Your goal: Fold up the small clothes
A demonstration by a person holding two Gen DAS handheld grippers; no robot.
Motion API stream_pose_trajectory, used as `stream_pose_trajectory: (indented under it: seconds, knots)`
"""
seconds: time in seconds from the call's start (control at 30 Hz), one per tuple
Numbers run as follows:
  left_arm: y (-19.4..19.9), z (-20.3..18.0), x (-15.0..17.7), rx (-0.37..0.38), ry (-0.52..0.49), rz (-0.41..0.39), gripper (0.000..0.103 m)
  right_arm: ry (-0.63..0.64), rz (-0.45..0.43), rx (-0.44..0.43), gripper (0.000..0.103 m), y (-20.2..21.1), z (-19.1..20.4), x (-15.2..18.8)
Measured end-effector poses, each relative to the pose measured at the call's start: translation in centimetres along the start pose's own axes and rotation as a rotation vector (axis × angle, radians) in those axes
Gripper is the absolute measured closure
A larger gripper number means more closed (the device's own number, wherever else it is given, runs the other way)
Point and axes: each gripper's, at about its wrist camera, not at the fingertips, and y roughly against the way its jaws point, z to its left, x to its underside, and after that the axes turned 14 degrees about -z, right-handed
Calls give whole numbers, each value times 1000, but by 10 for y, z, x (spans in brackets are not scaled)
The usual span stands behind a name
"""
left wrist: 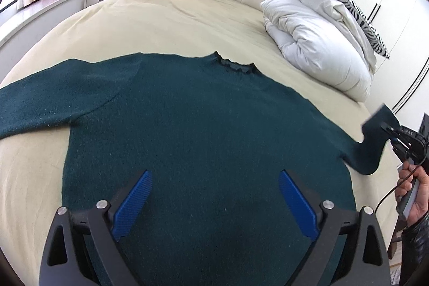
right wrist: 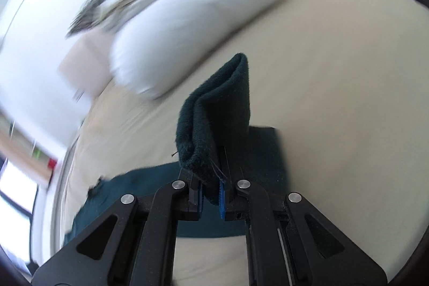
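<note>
The sweater [left wrist: 203,130] lies flat on the bed [left wrist: 166,26], spread for folding. The right gripper [right wrist: 211,201] pinches its sleeve cuff [right wrist: 217,109], lifted, probably to fold inward. The left gripper [left wrist: 214,205] hovers spread over the body, holding nothing.

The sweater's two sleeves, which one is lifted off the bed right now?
The sleeve beside the white duvet is lifted, its cuff pinched in the right gripper. The other sleeve lies flat on the bed sheet.
</note>
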Motion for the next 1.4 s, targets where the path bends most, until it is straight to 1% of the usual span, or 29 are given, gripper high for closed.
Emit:
stream_pose_trajectory:
  seconds: [0.07,0.17,0.23,0.3,0.33,0.4,0.43,0.5,0.53,0.6,0.67,0.7,0.73,0.77,0.8,0.87,0.9,0.93,0.97,1.03,1.07,1.13,1.17,1.3,1.37,1.4]
  knots:
    - [-1,7,-6,2,16,-10,7,63,61,-104,96,-22,61,21]
    - [-4,18,-13,20,58,-18,7,130,159,-205,96,-51,132,67]
    - [-9,25,-17,37,92,-13,6,151,243,-245,92,-74,168,104]
    - [-15,25,-18,57,107,-4,6,177,339,-241,92,-97,189,141]
    - [-20,24,-19,68,112,3,6,178,368,-243,90,-104,194,152]
    - [-31,18,-21,93,115,18,6,168,376,-245,76,-106,191,168]
    - [-37,13,-23,107,114,27,6,162,370,-244,73,-104,188,170]
    - [-54,-1,-25,134,108,46,6,120,355,-256,45,-93,175,167]
    - [-63,-9,-27,150,108,59,6,93,336,-264,43,-85,165,163]
    - [-84,-24,-28,173,109,89,8,70,303,-267,42,-69,146,155]
    - [-109,-39,-27,192,107,144,19,34,289,-259,42,-59,123,148]
    - [-120,-46,-25,197,106,172,29,4,278,-255,42,-55,111,145]
    - [-135,-53,-23,198,108,217,38,-33,271,-247,42,-50,96,145]
    - [-143,-57,-22,198,104,235,41,-62,270,-242,42,-39,83,153]
    - [-148,-61,-21,193,93,238,45,-100,270,-240,41,-39,71,151]
    - [-157,-70,-24,167,58,237,58,-173,268,-235,41,-39,48,148]
    - [-158,-73,-24,157,51,237,69,-193,266,-236,41,-38,38,148]
    - [-159,-75,-25,141,42,234,77,-207,263,-231,41,-35,27,150]
    - [-159,-75,-25,127,31,228,80,-213,259,-225,41,-33,18,151]
    - [-158,-75,-23,130,17,227,93,-232,254,-227,43,-34,9,154]
    - [-156,-75,-23,131,6,228,93,-238,253,-229,43,-34,6,158]
    - [-151,-78,-23,127,-25,214,94,-226,244,-225,43,-12,0,174]
    - [-148,-79,-24,130,-36,202,94,-217,241,-221,43,-10,3,177]
    - [-131,-73,-36,125,-49,144,95,-204,241,-206,43,-19,19,177]
    - [-123,-67,-45,123,-48,113,95,-202,242,-201,43,-25,35,176]
    - [-119,-62,-49,122,-46,102,95,-200,241,-196,43,-24,35,175]
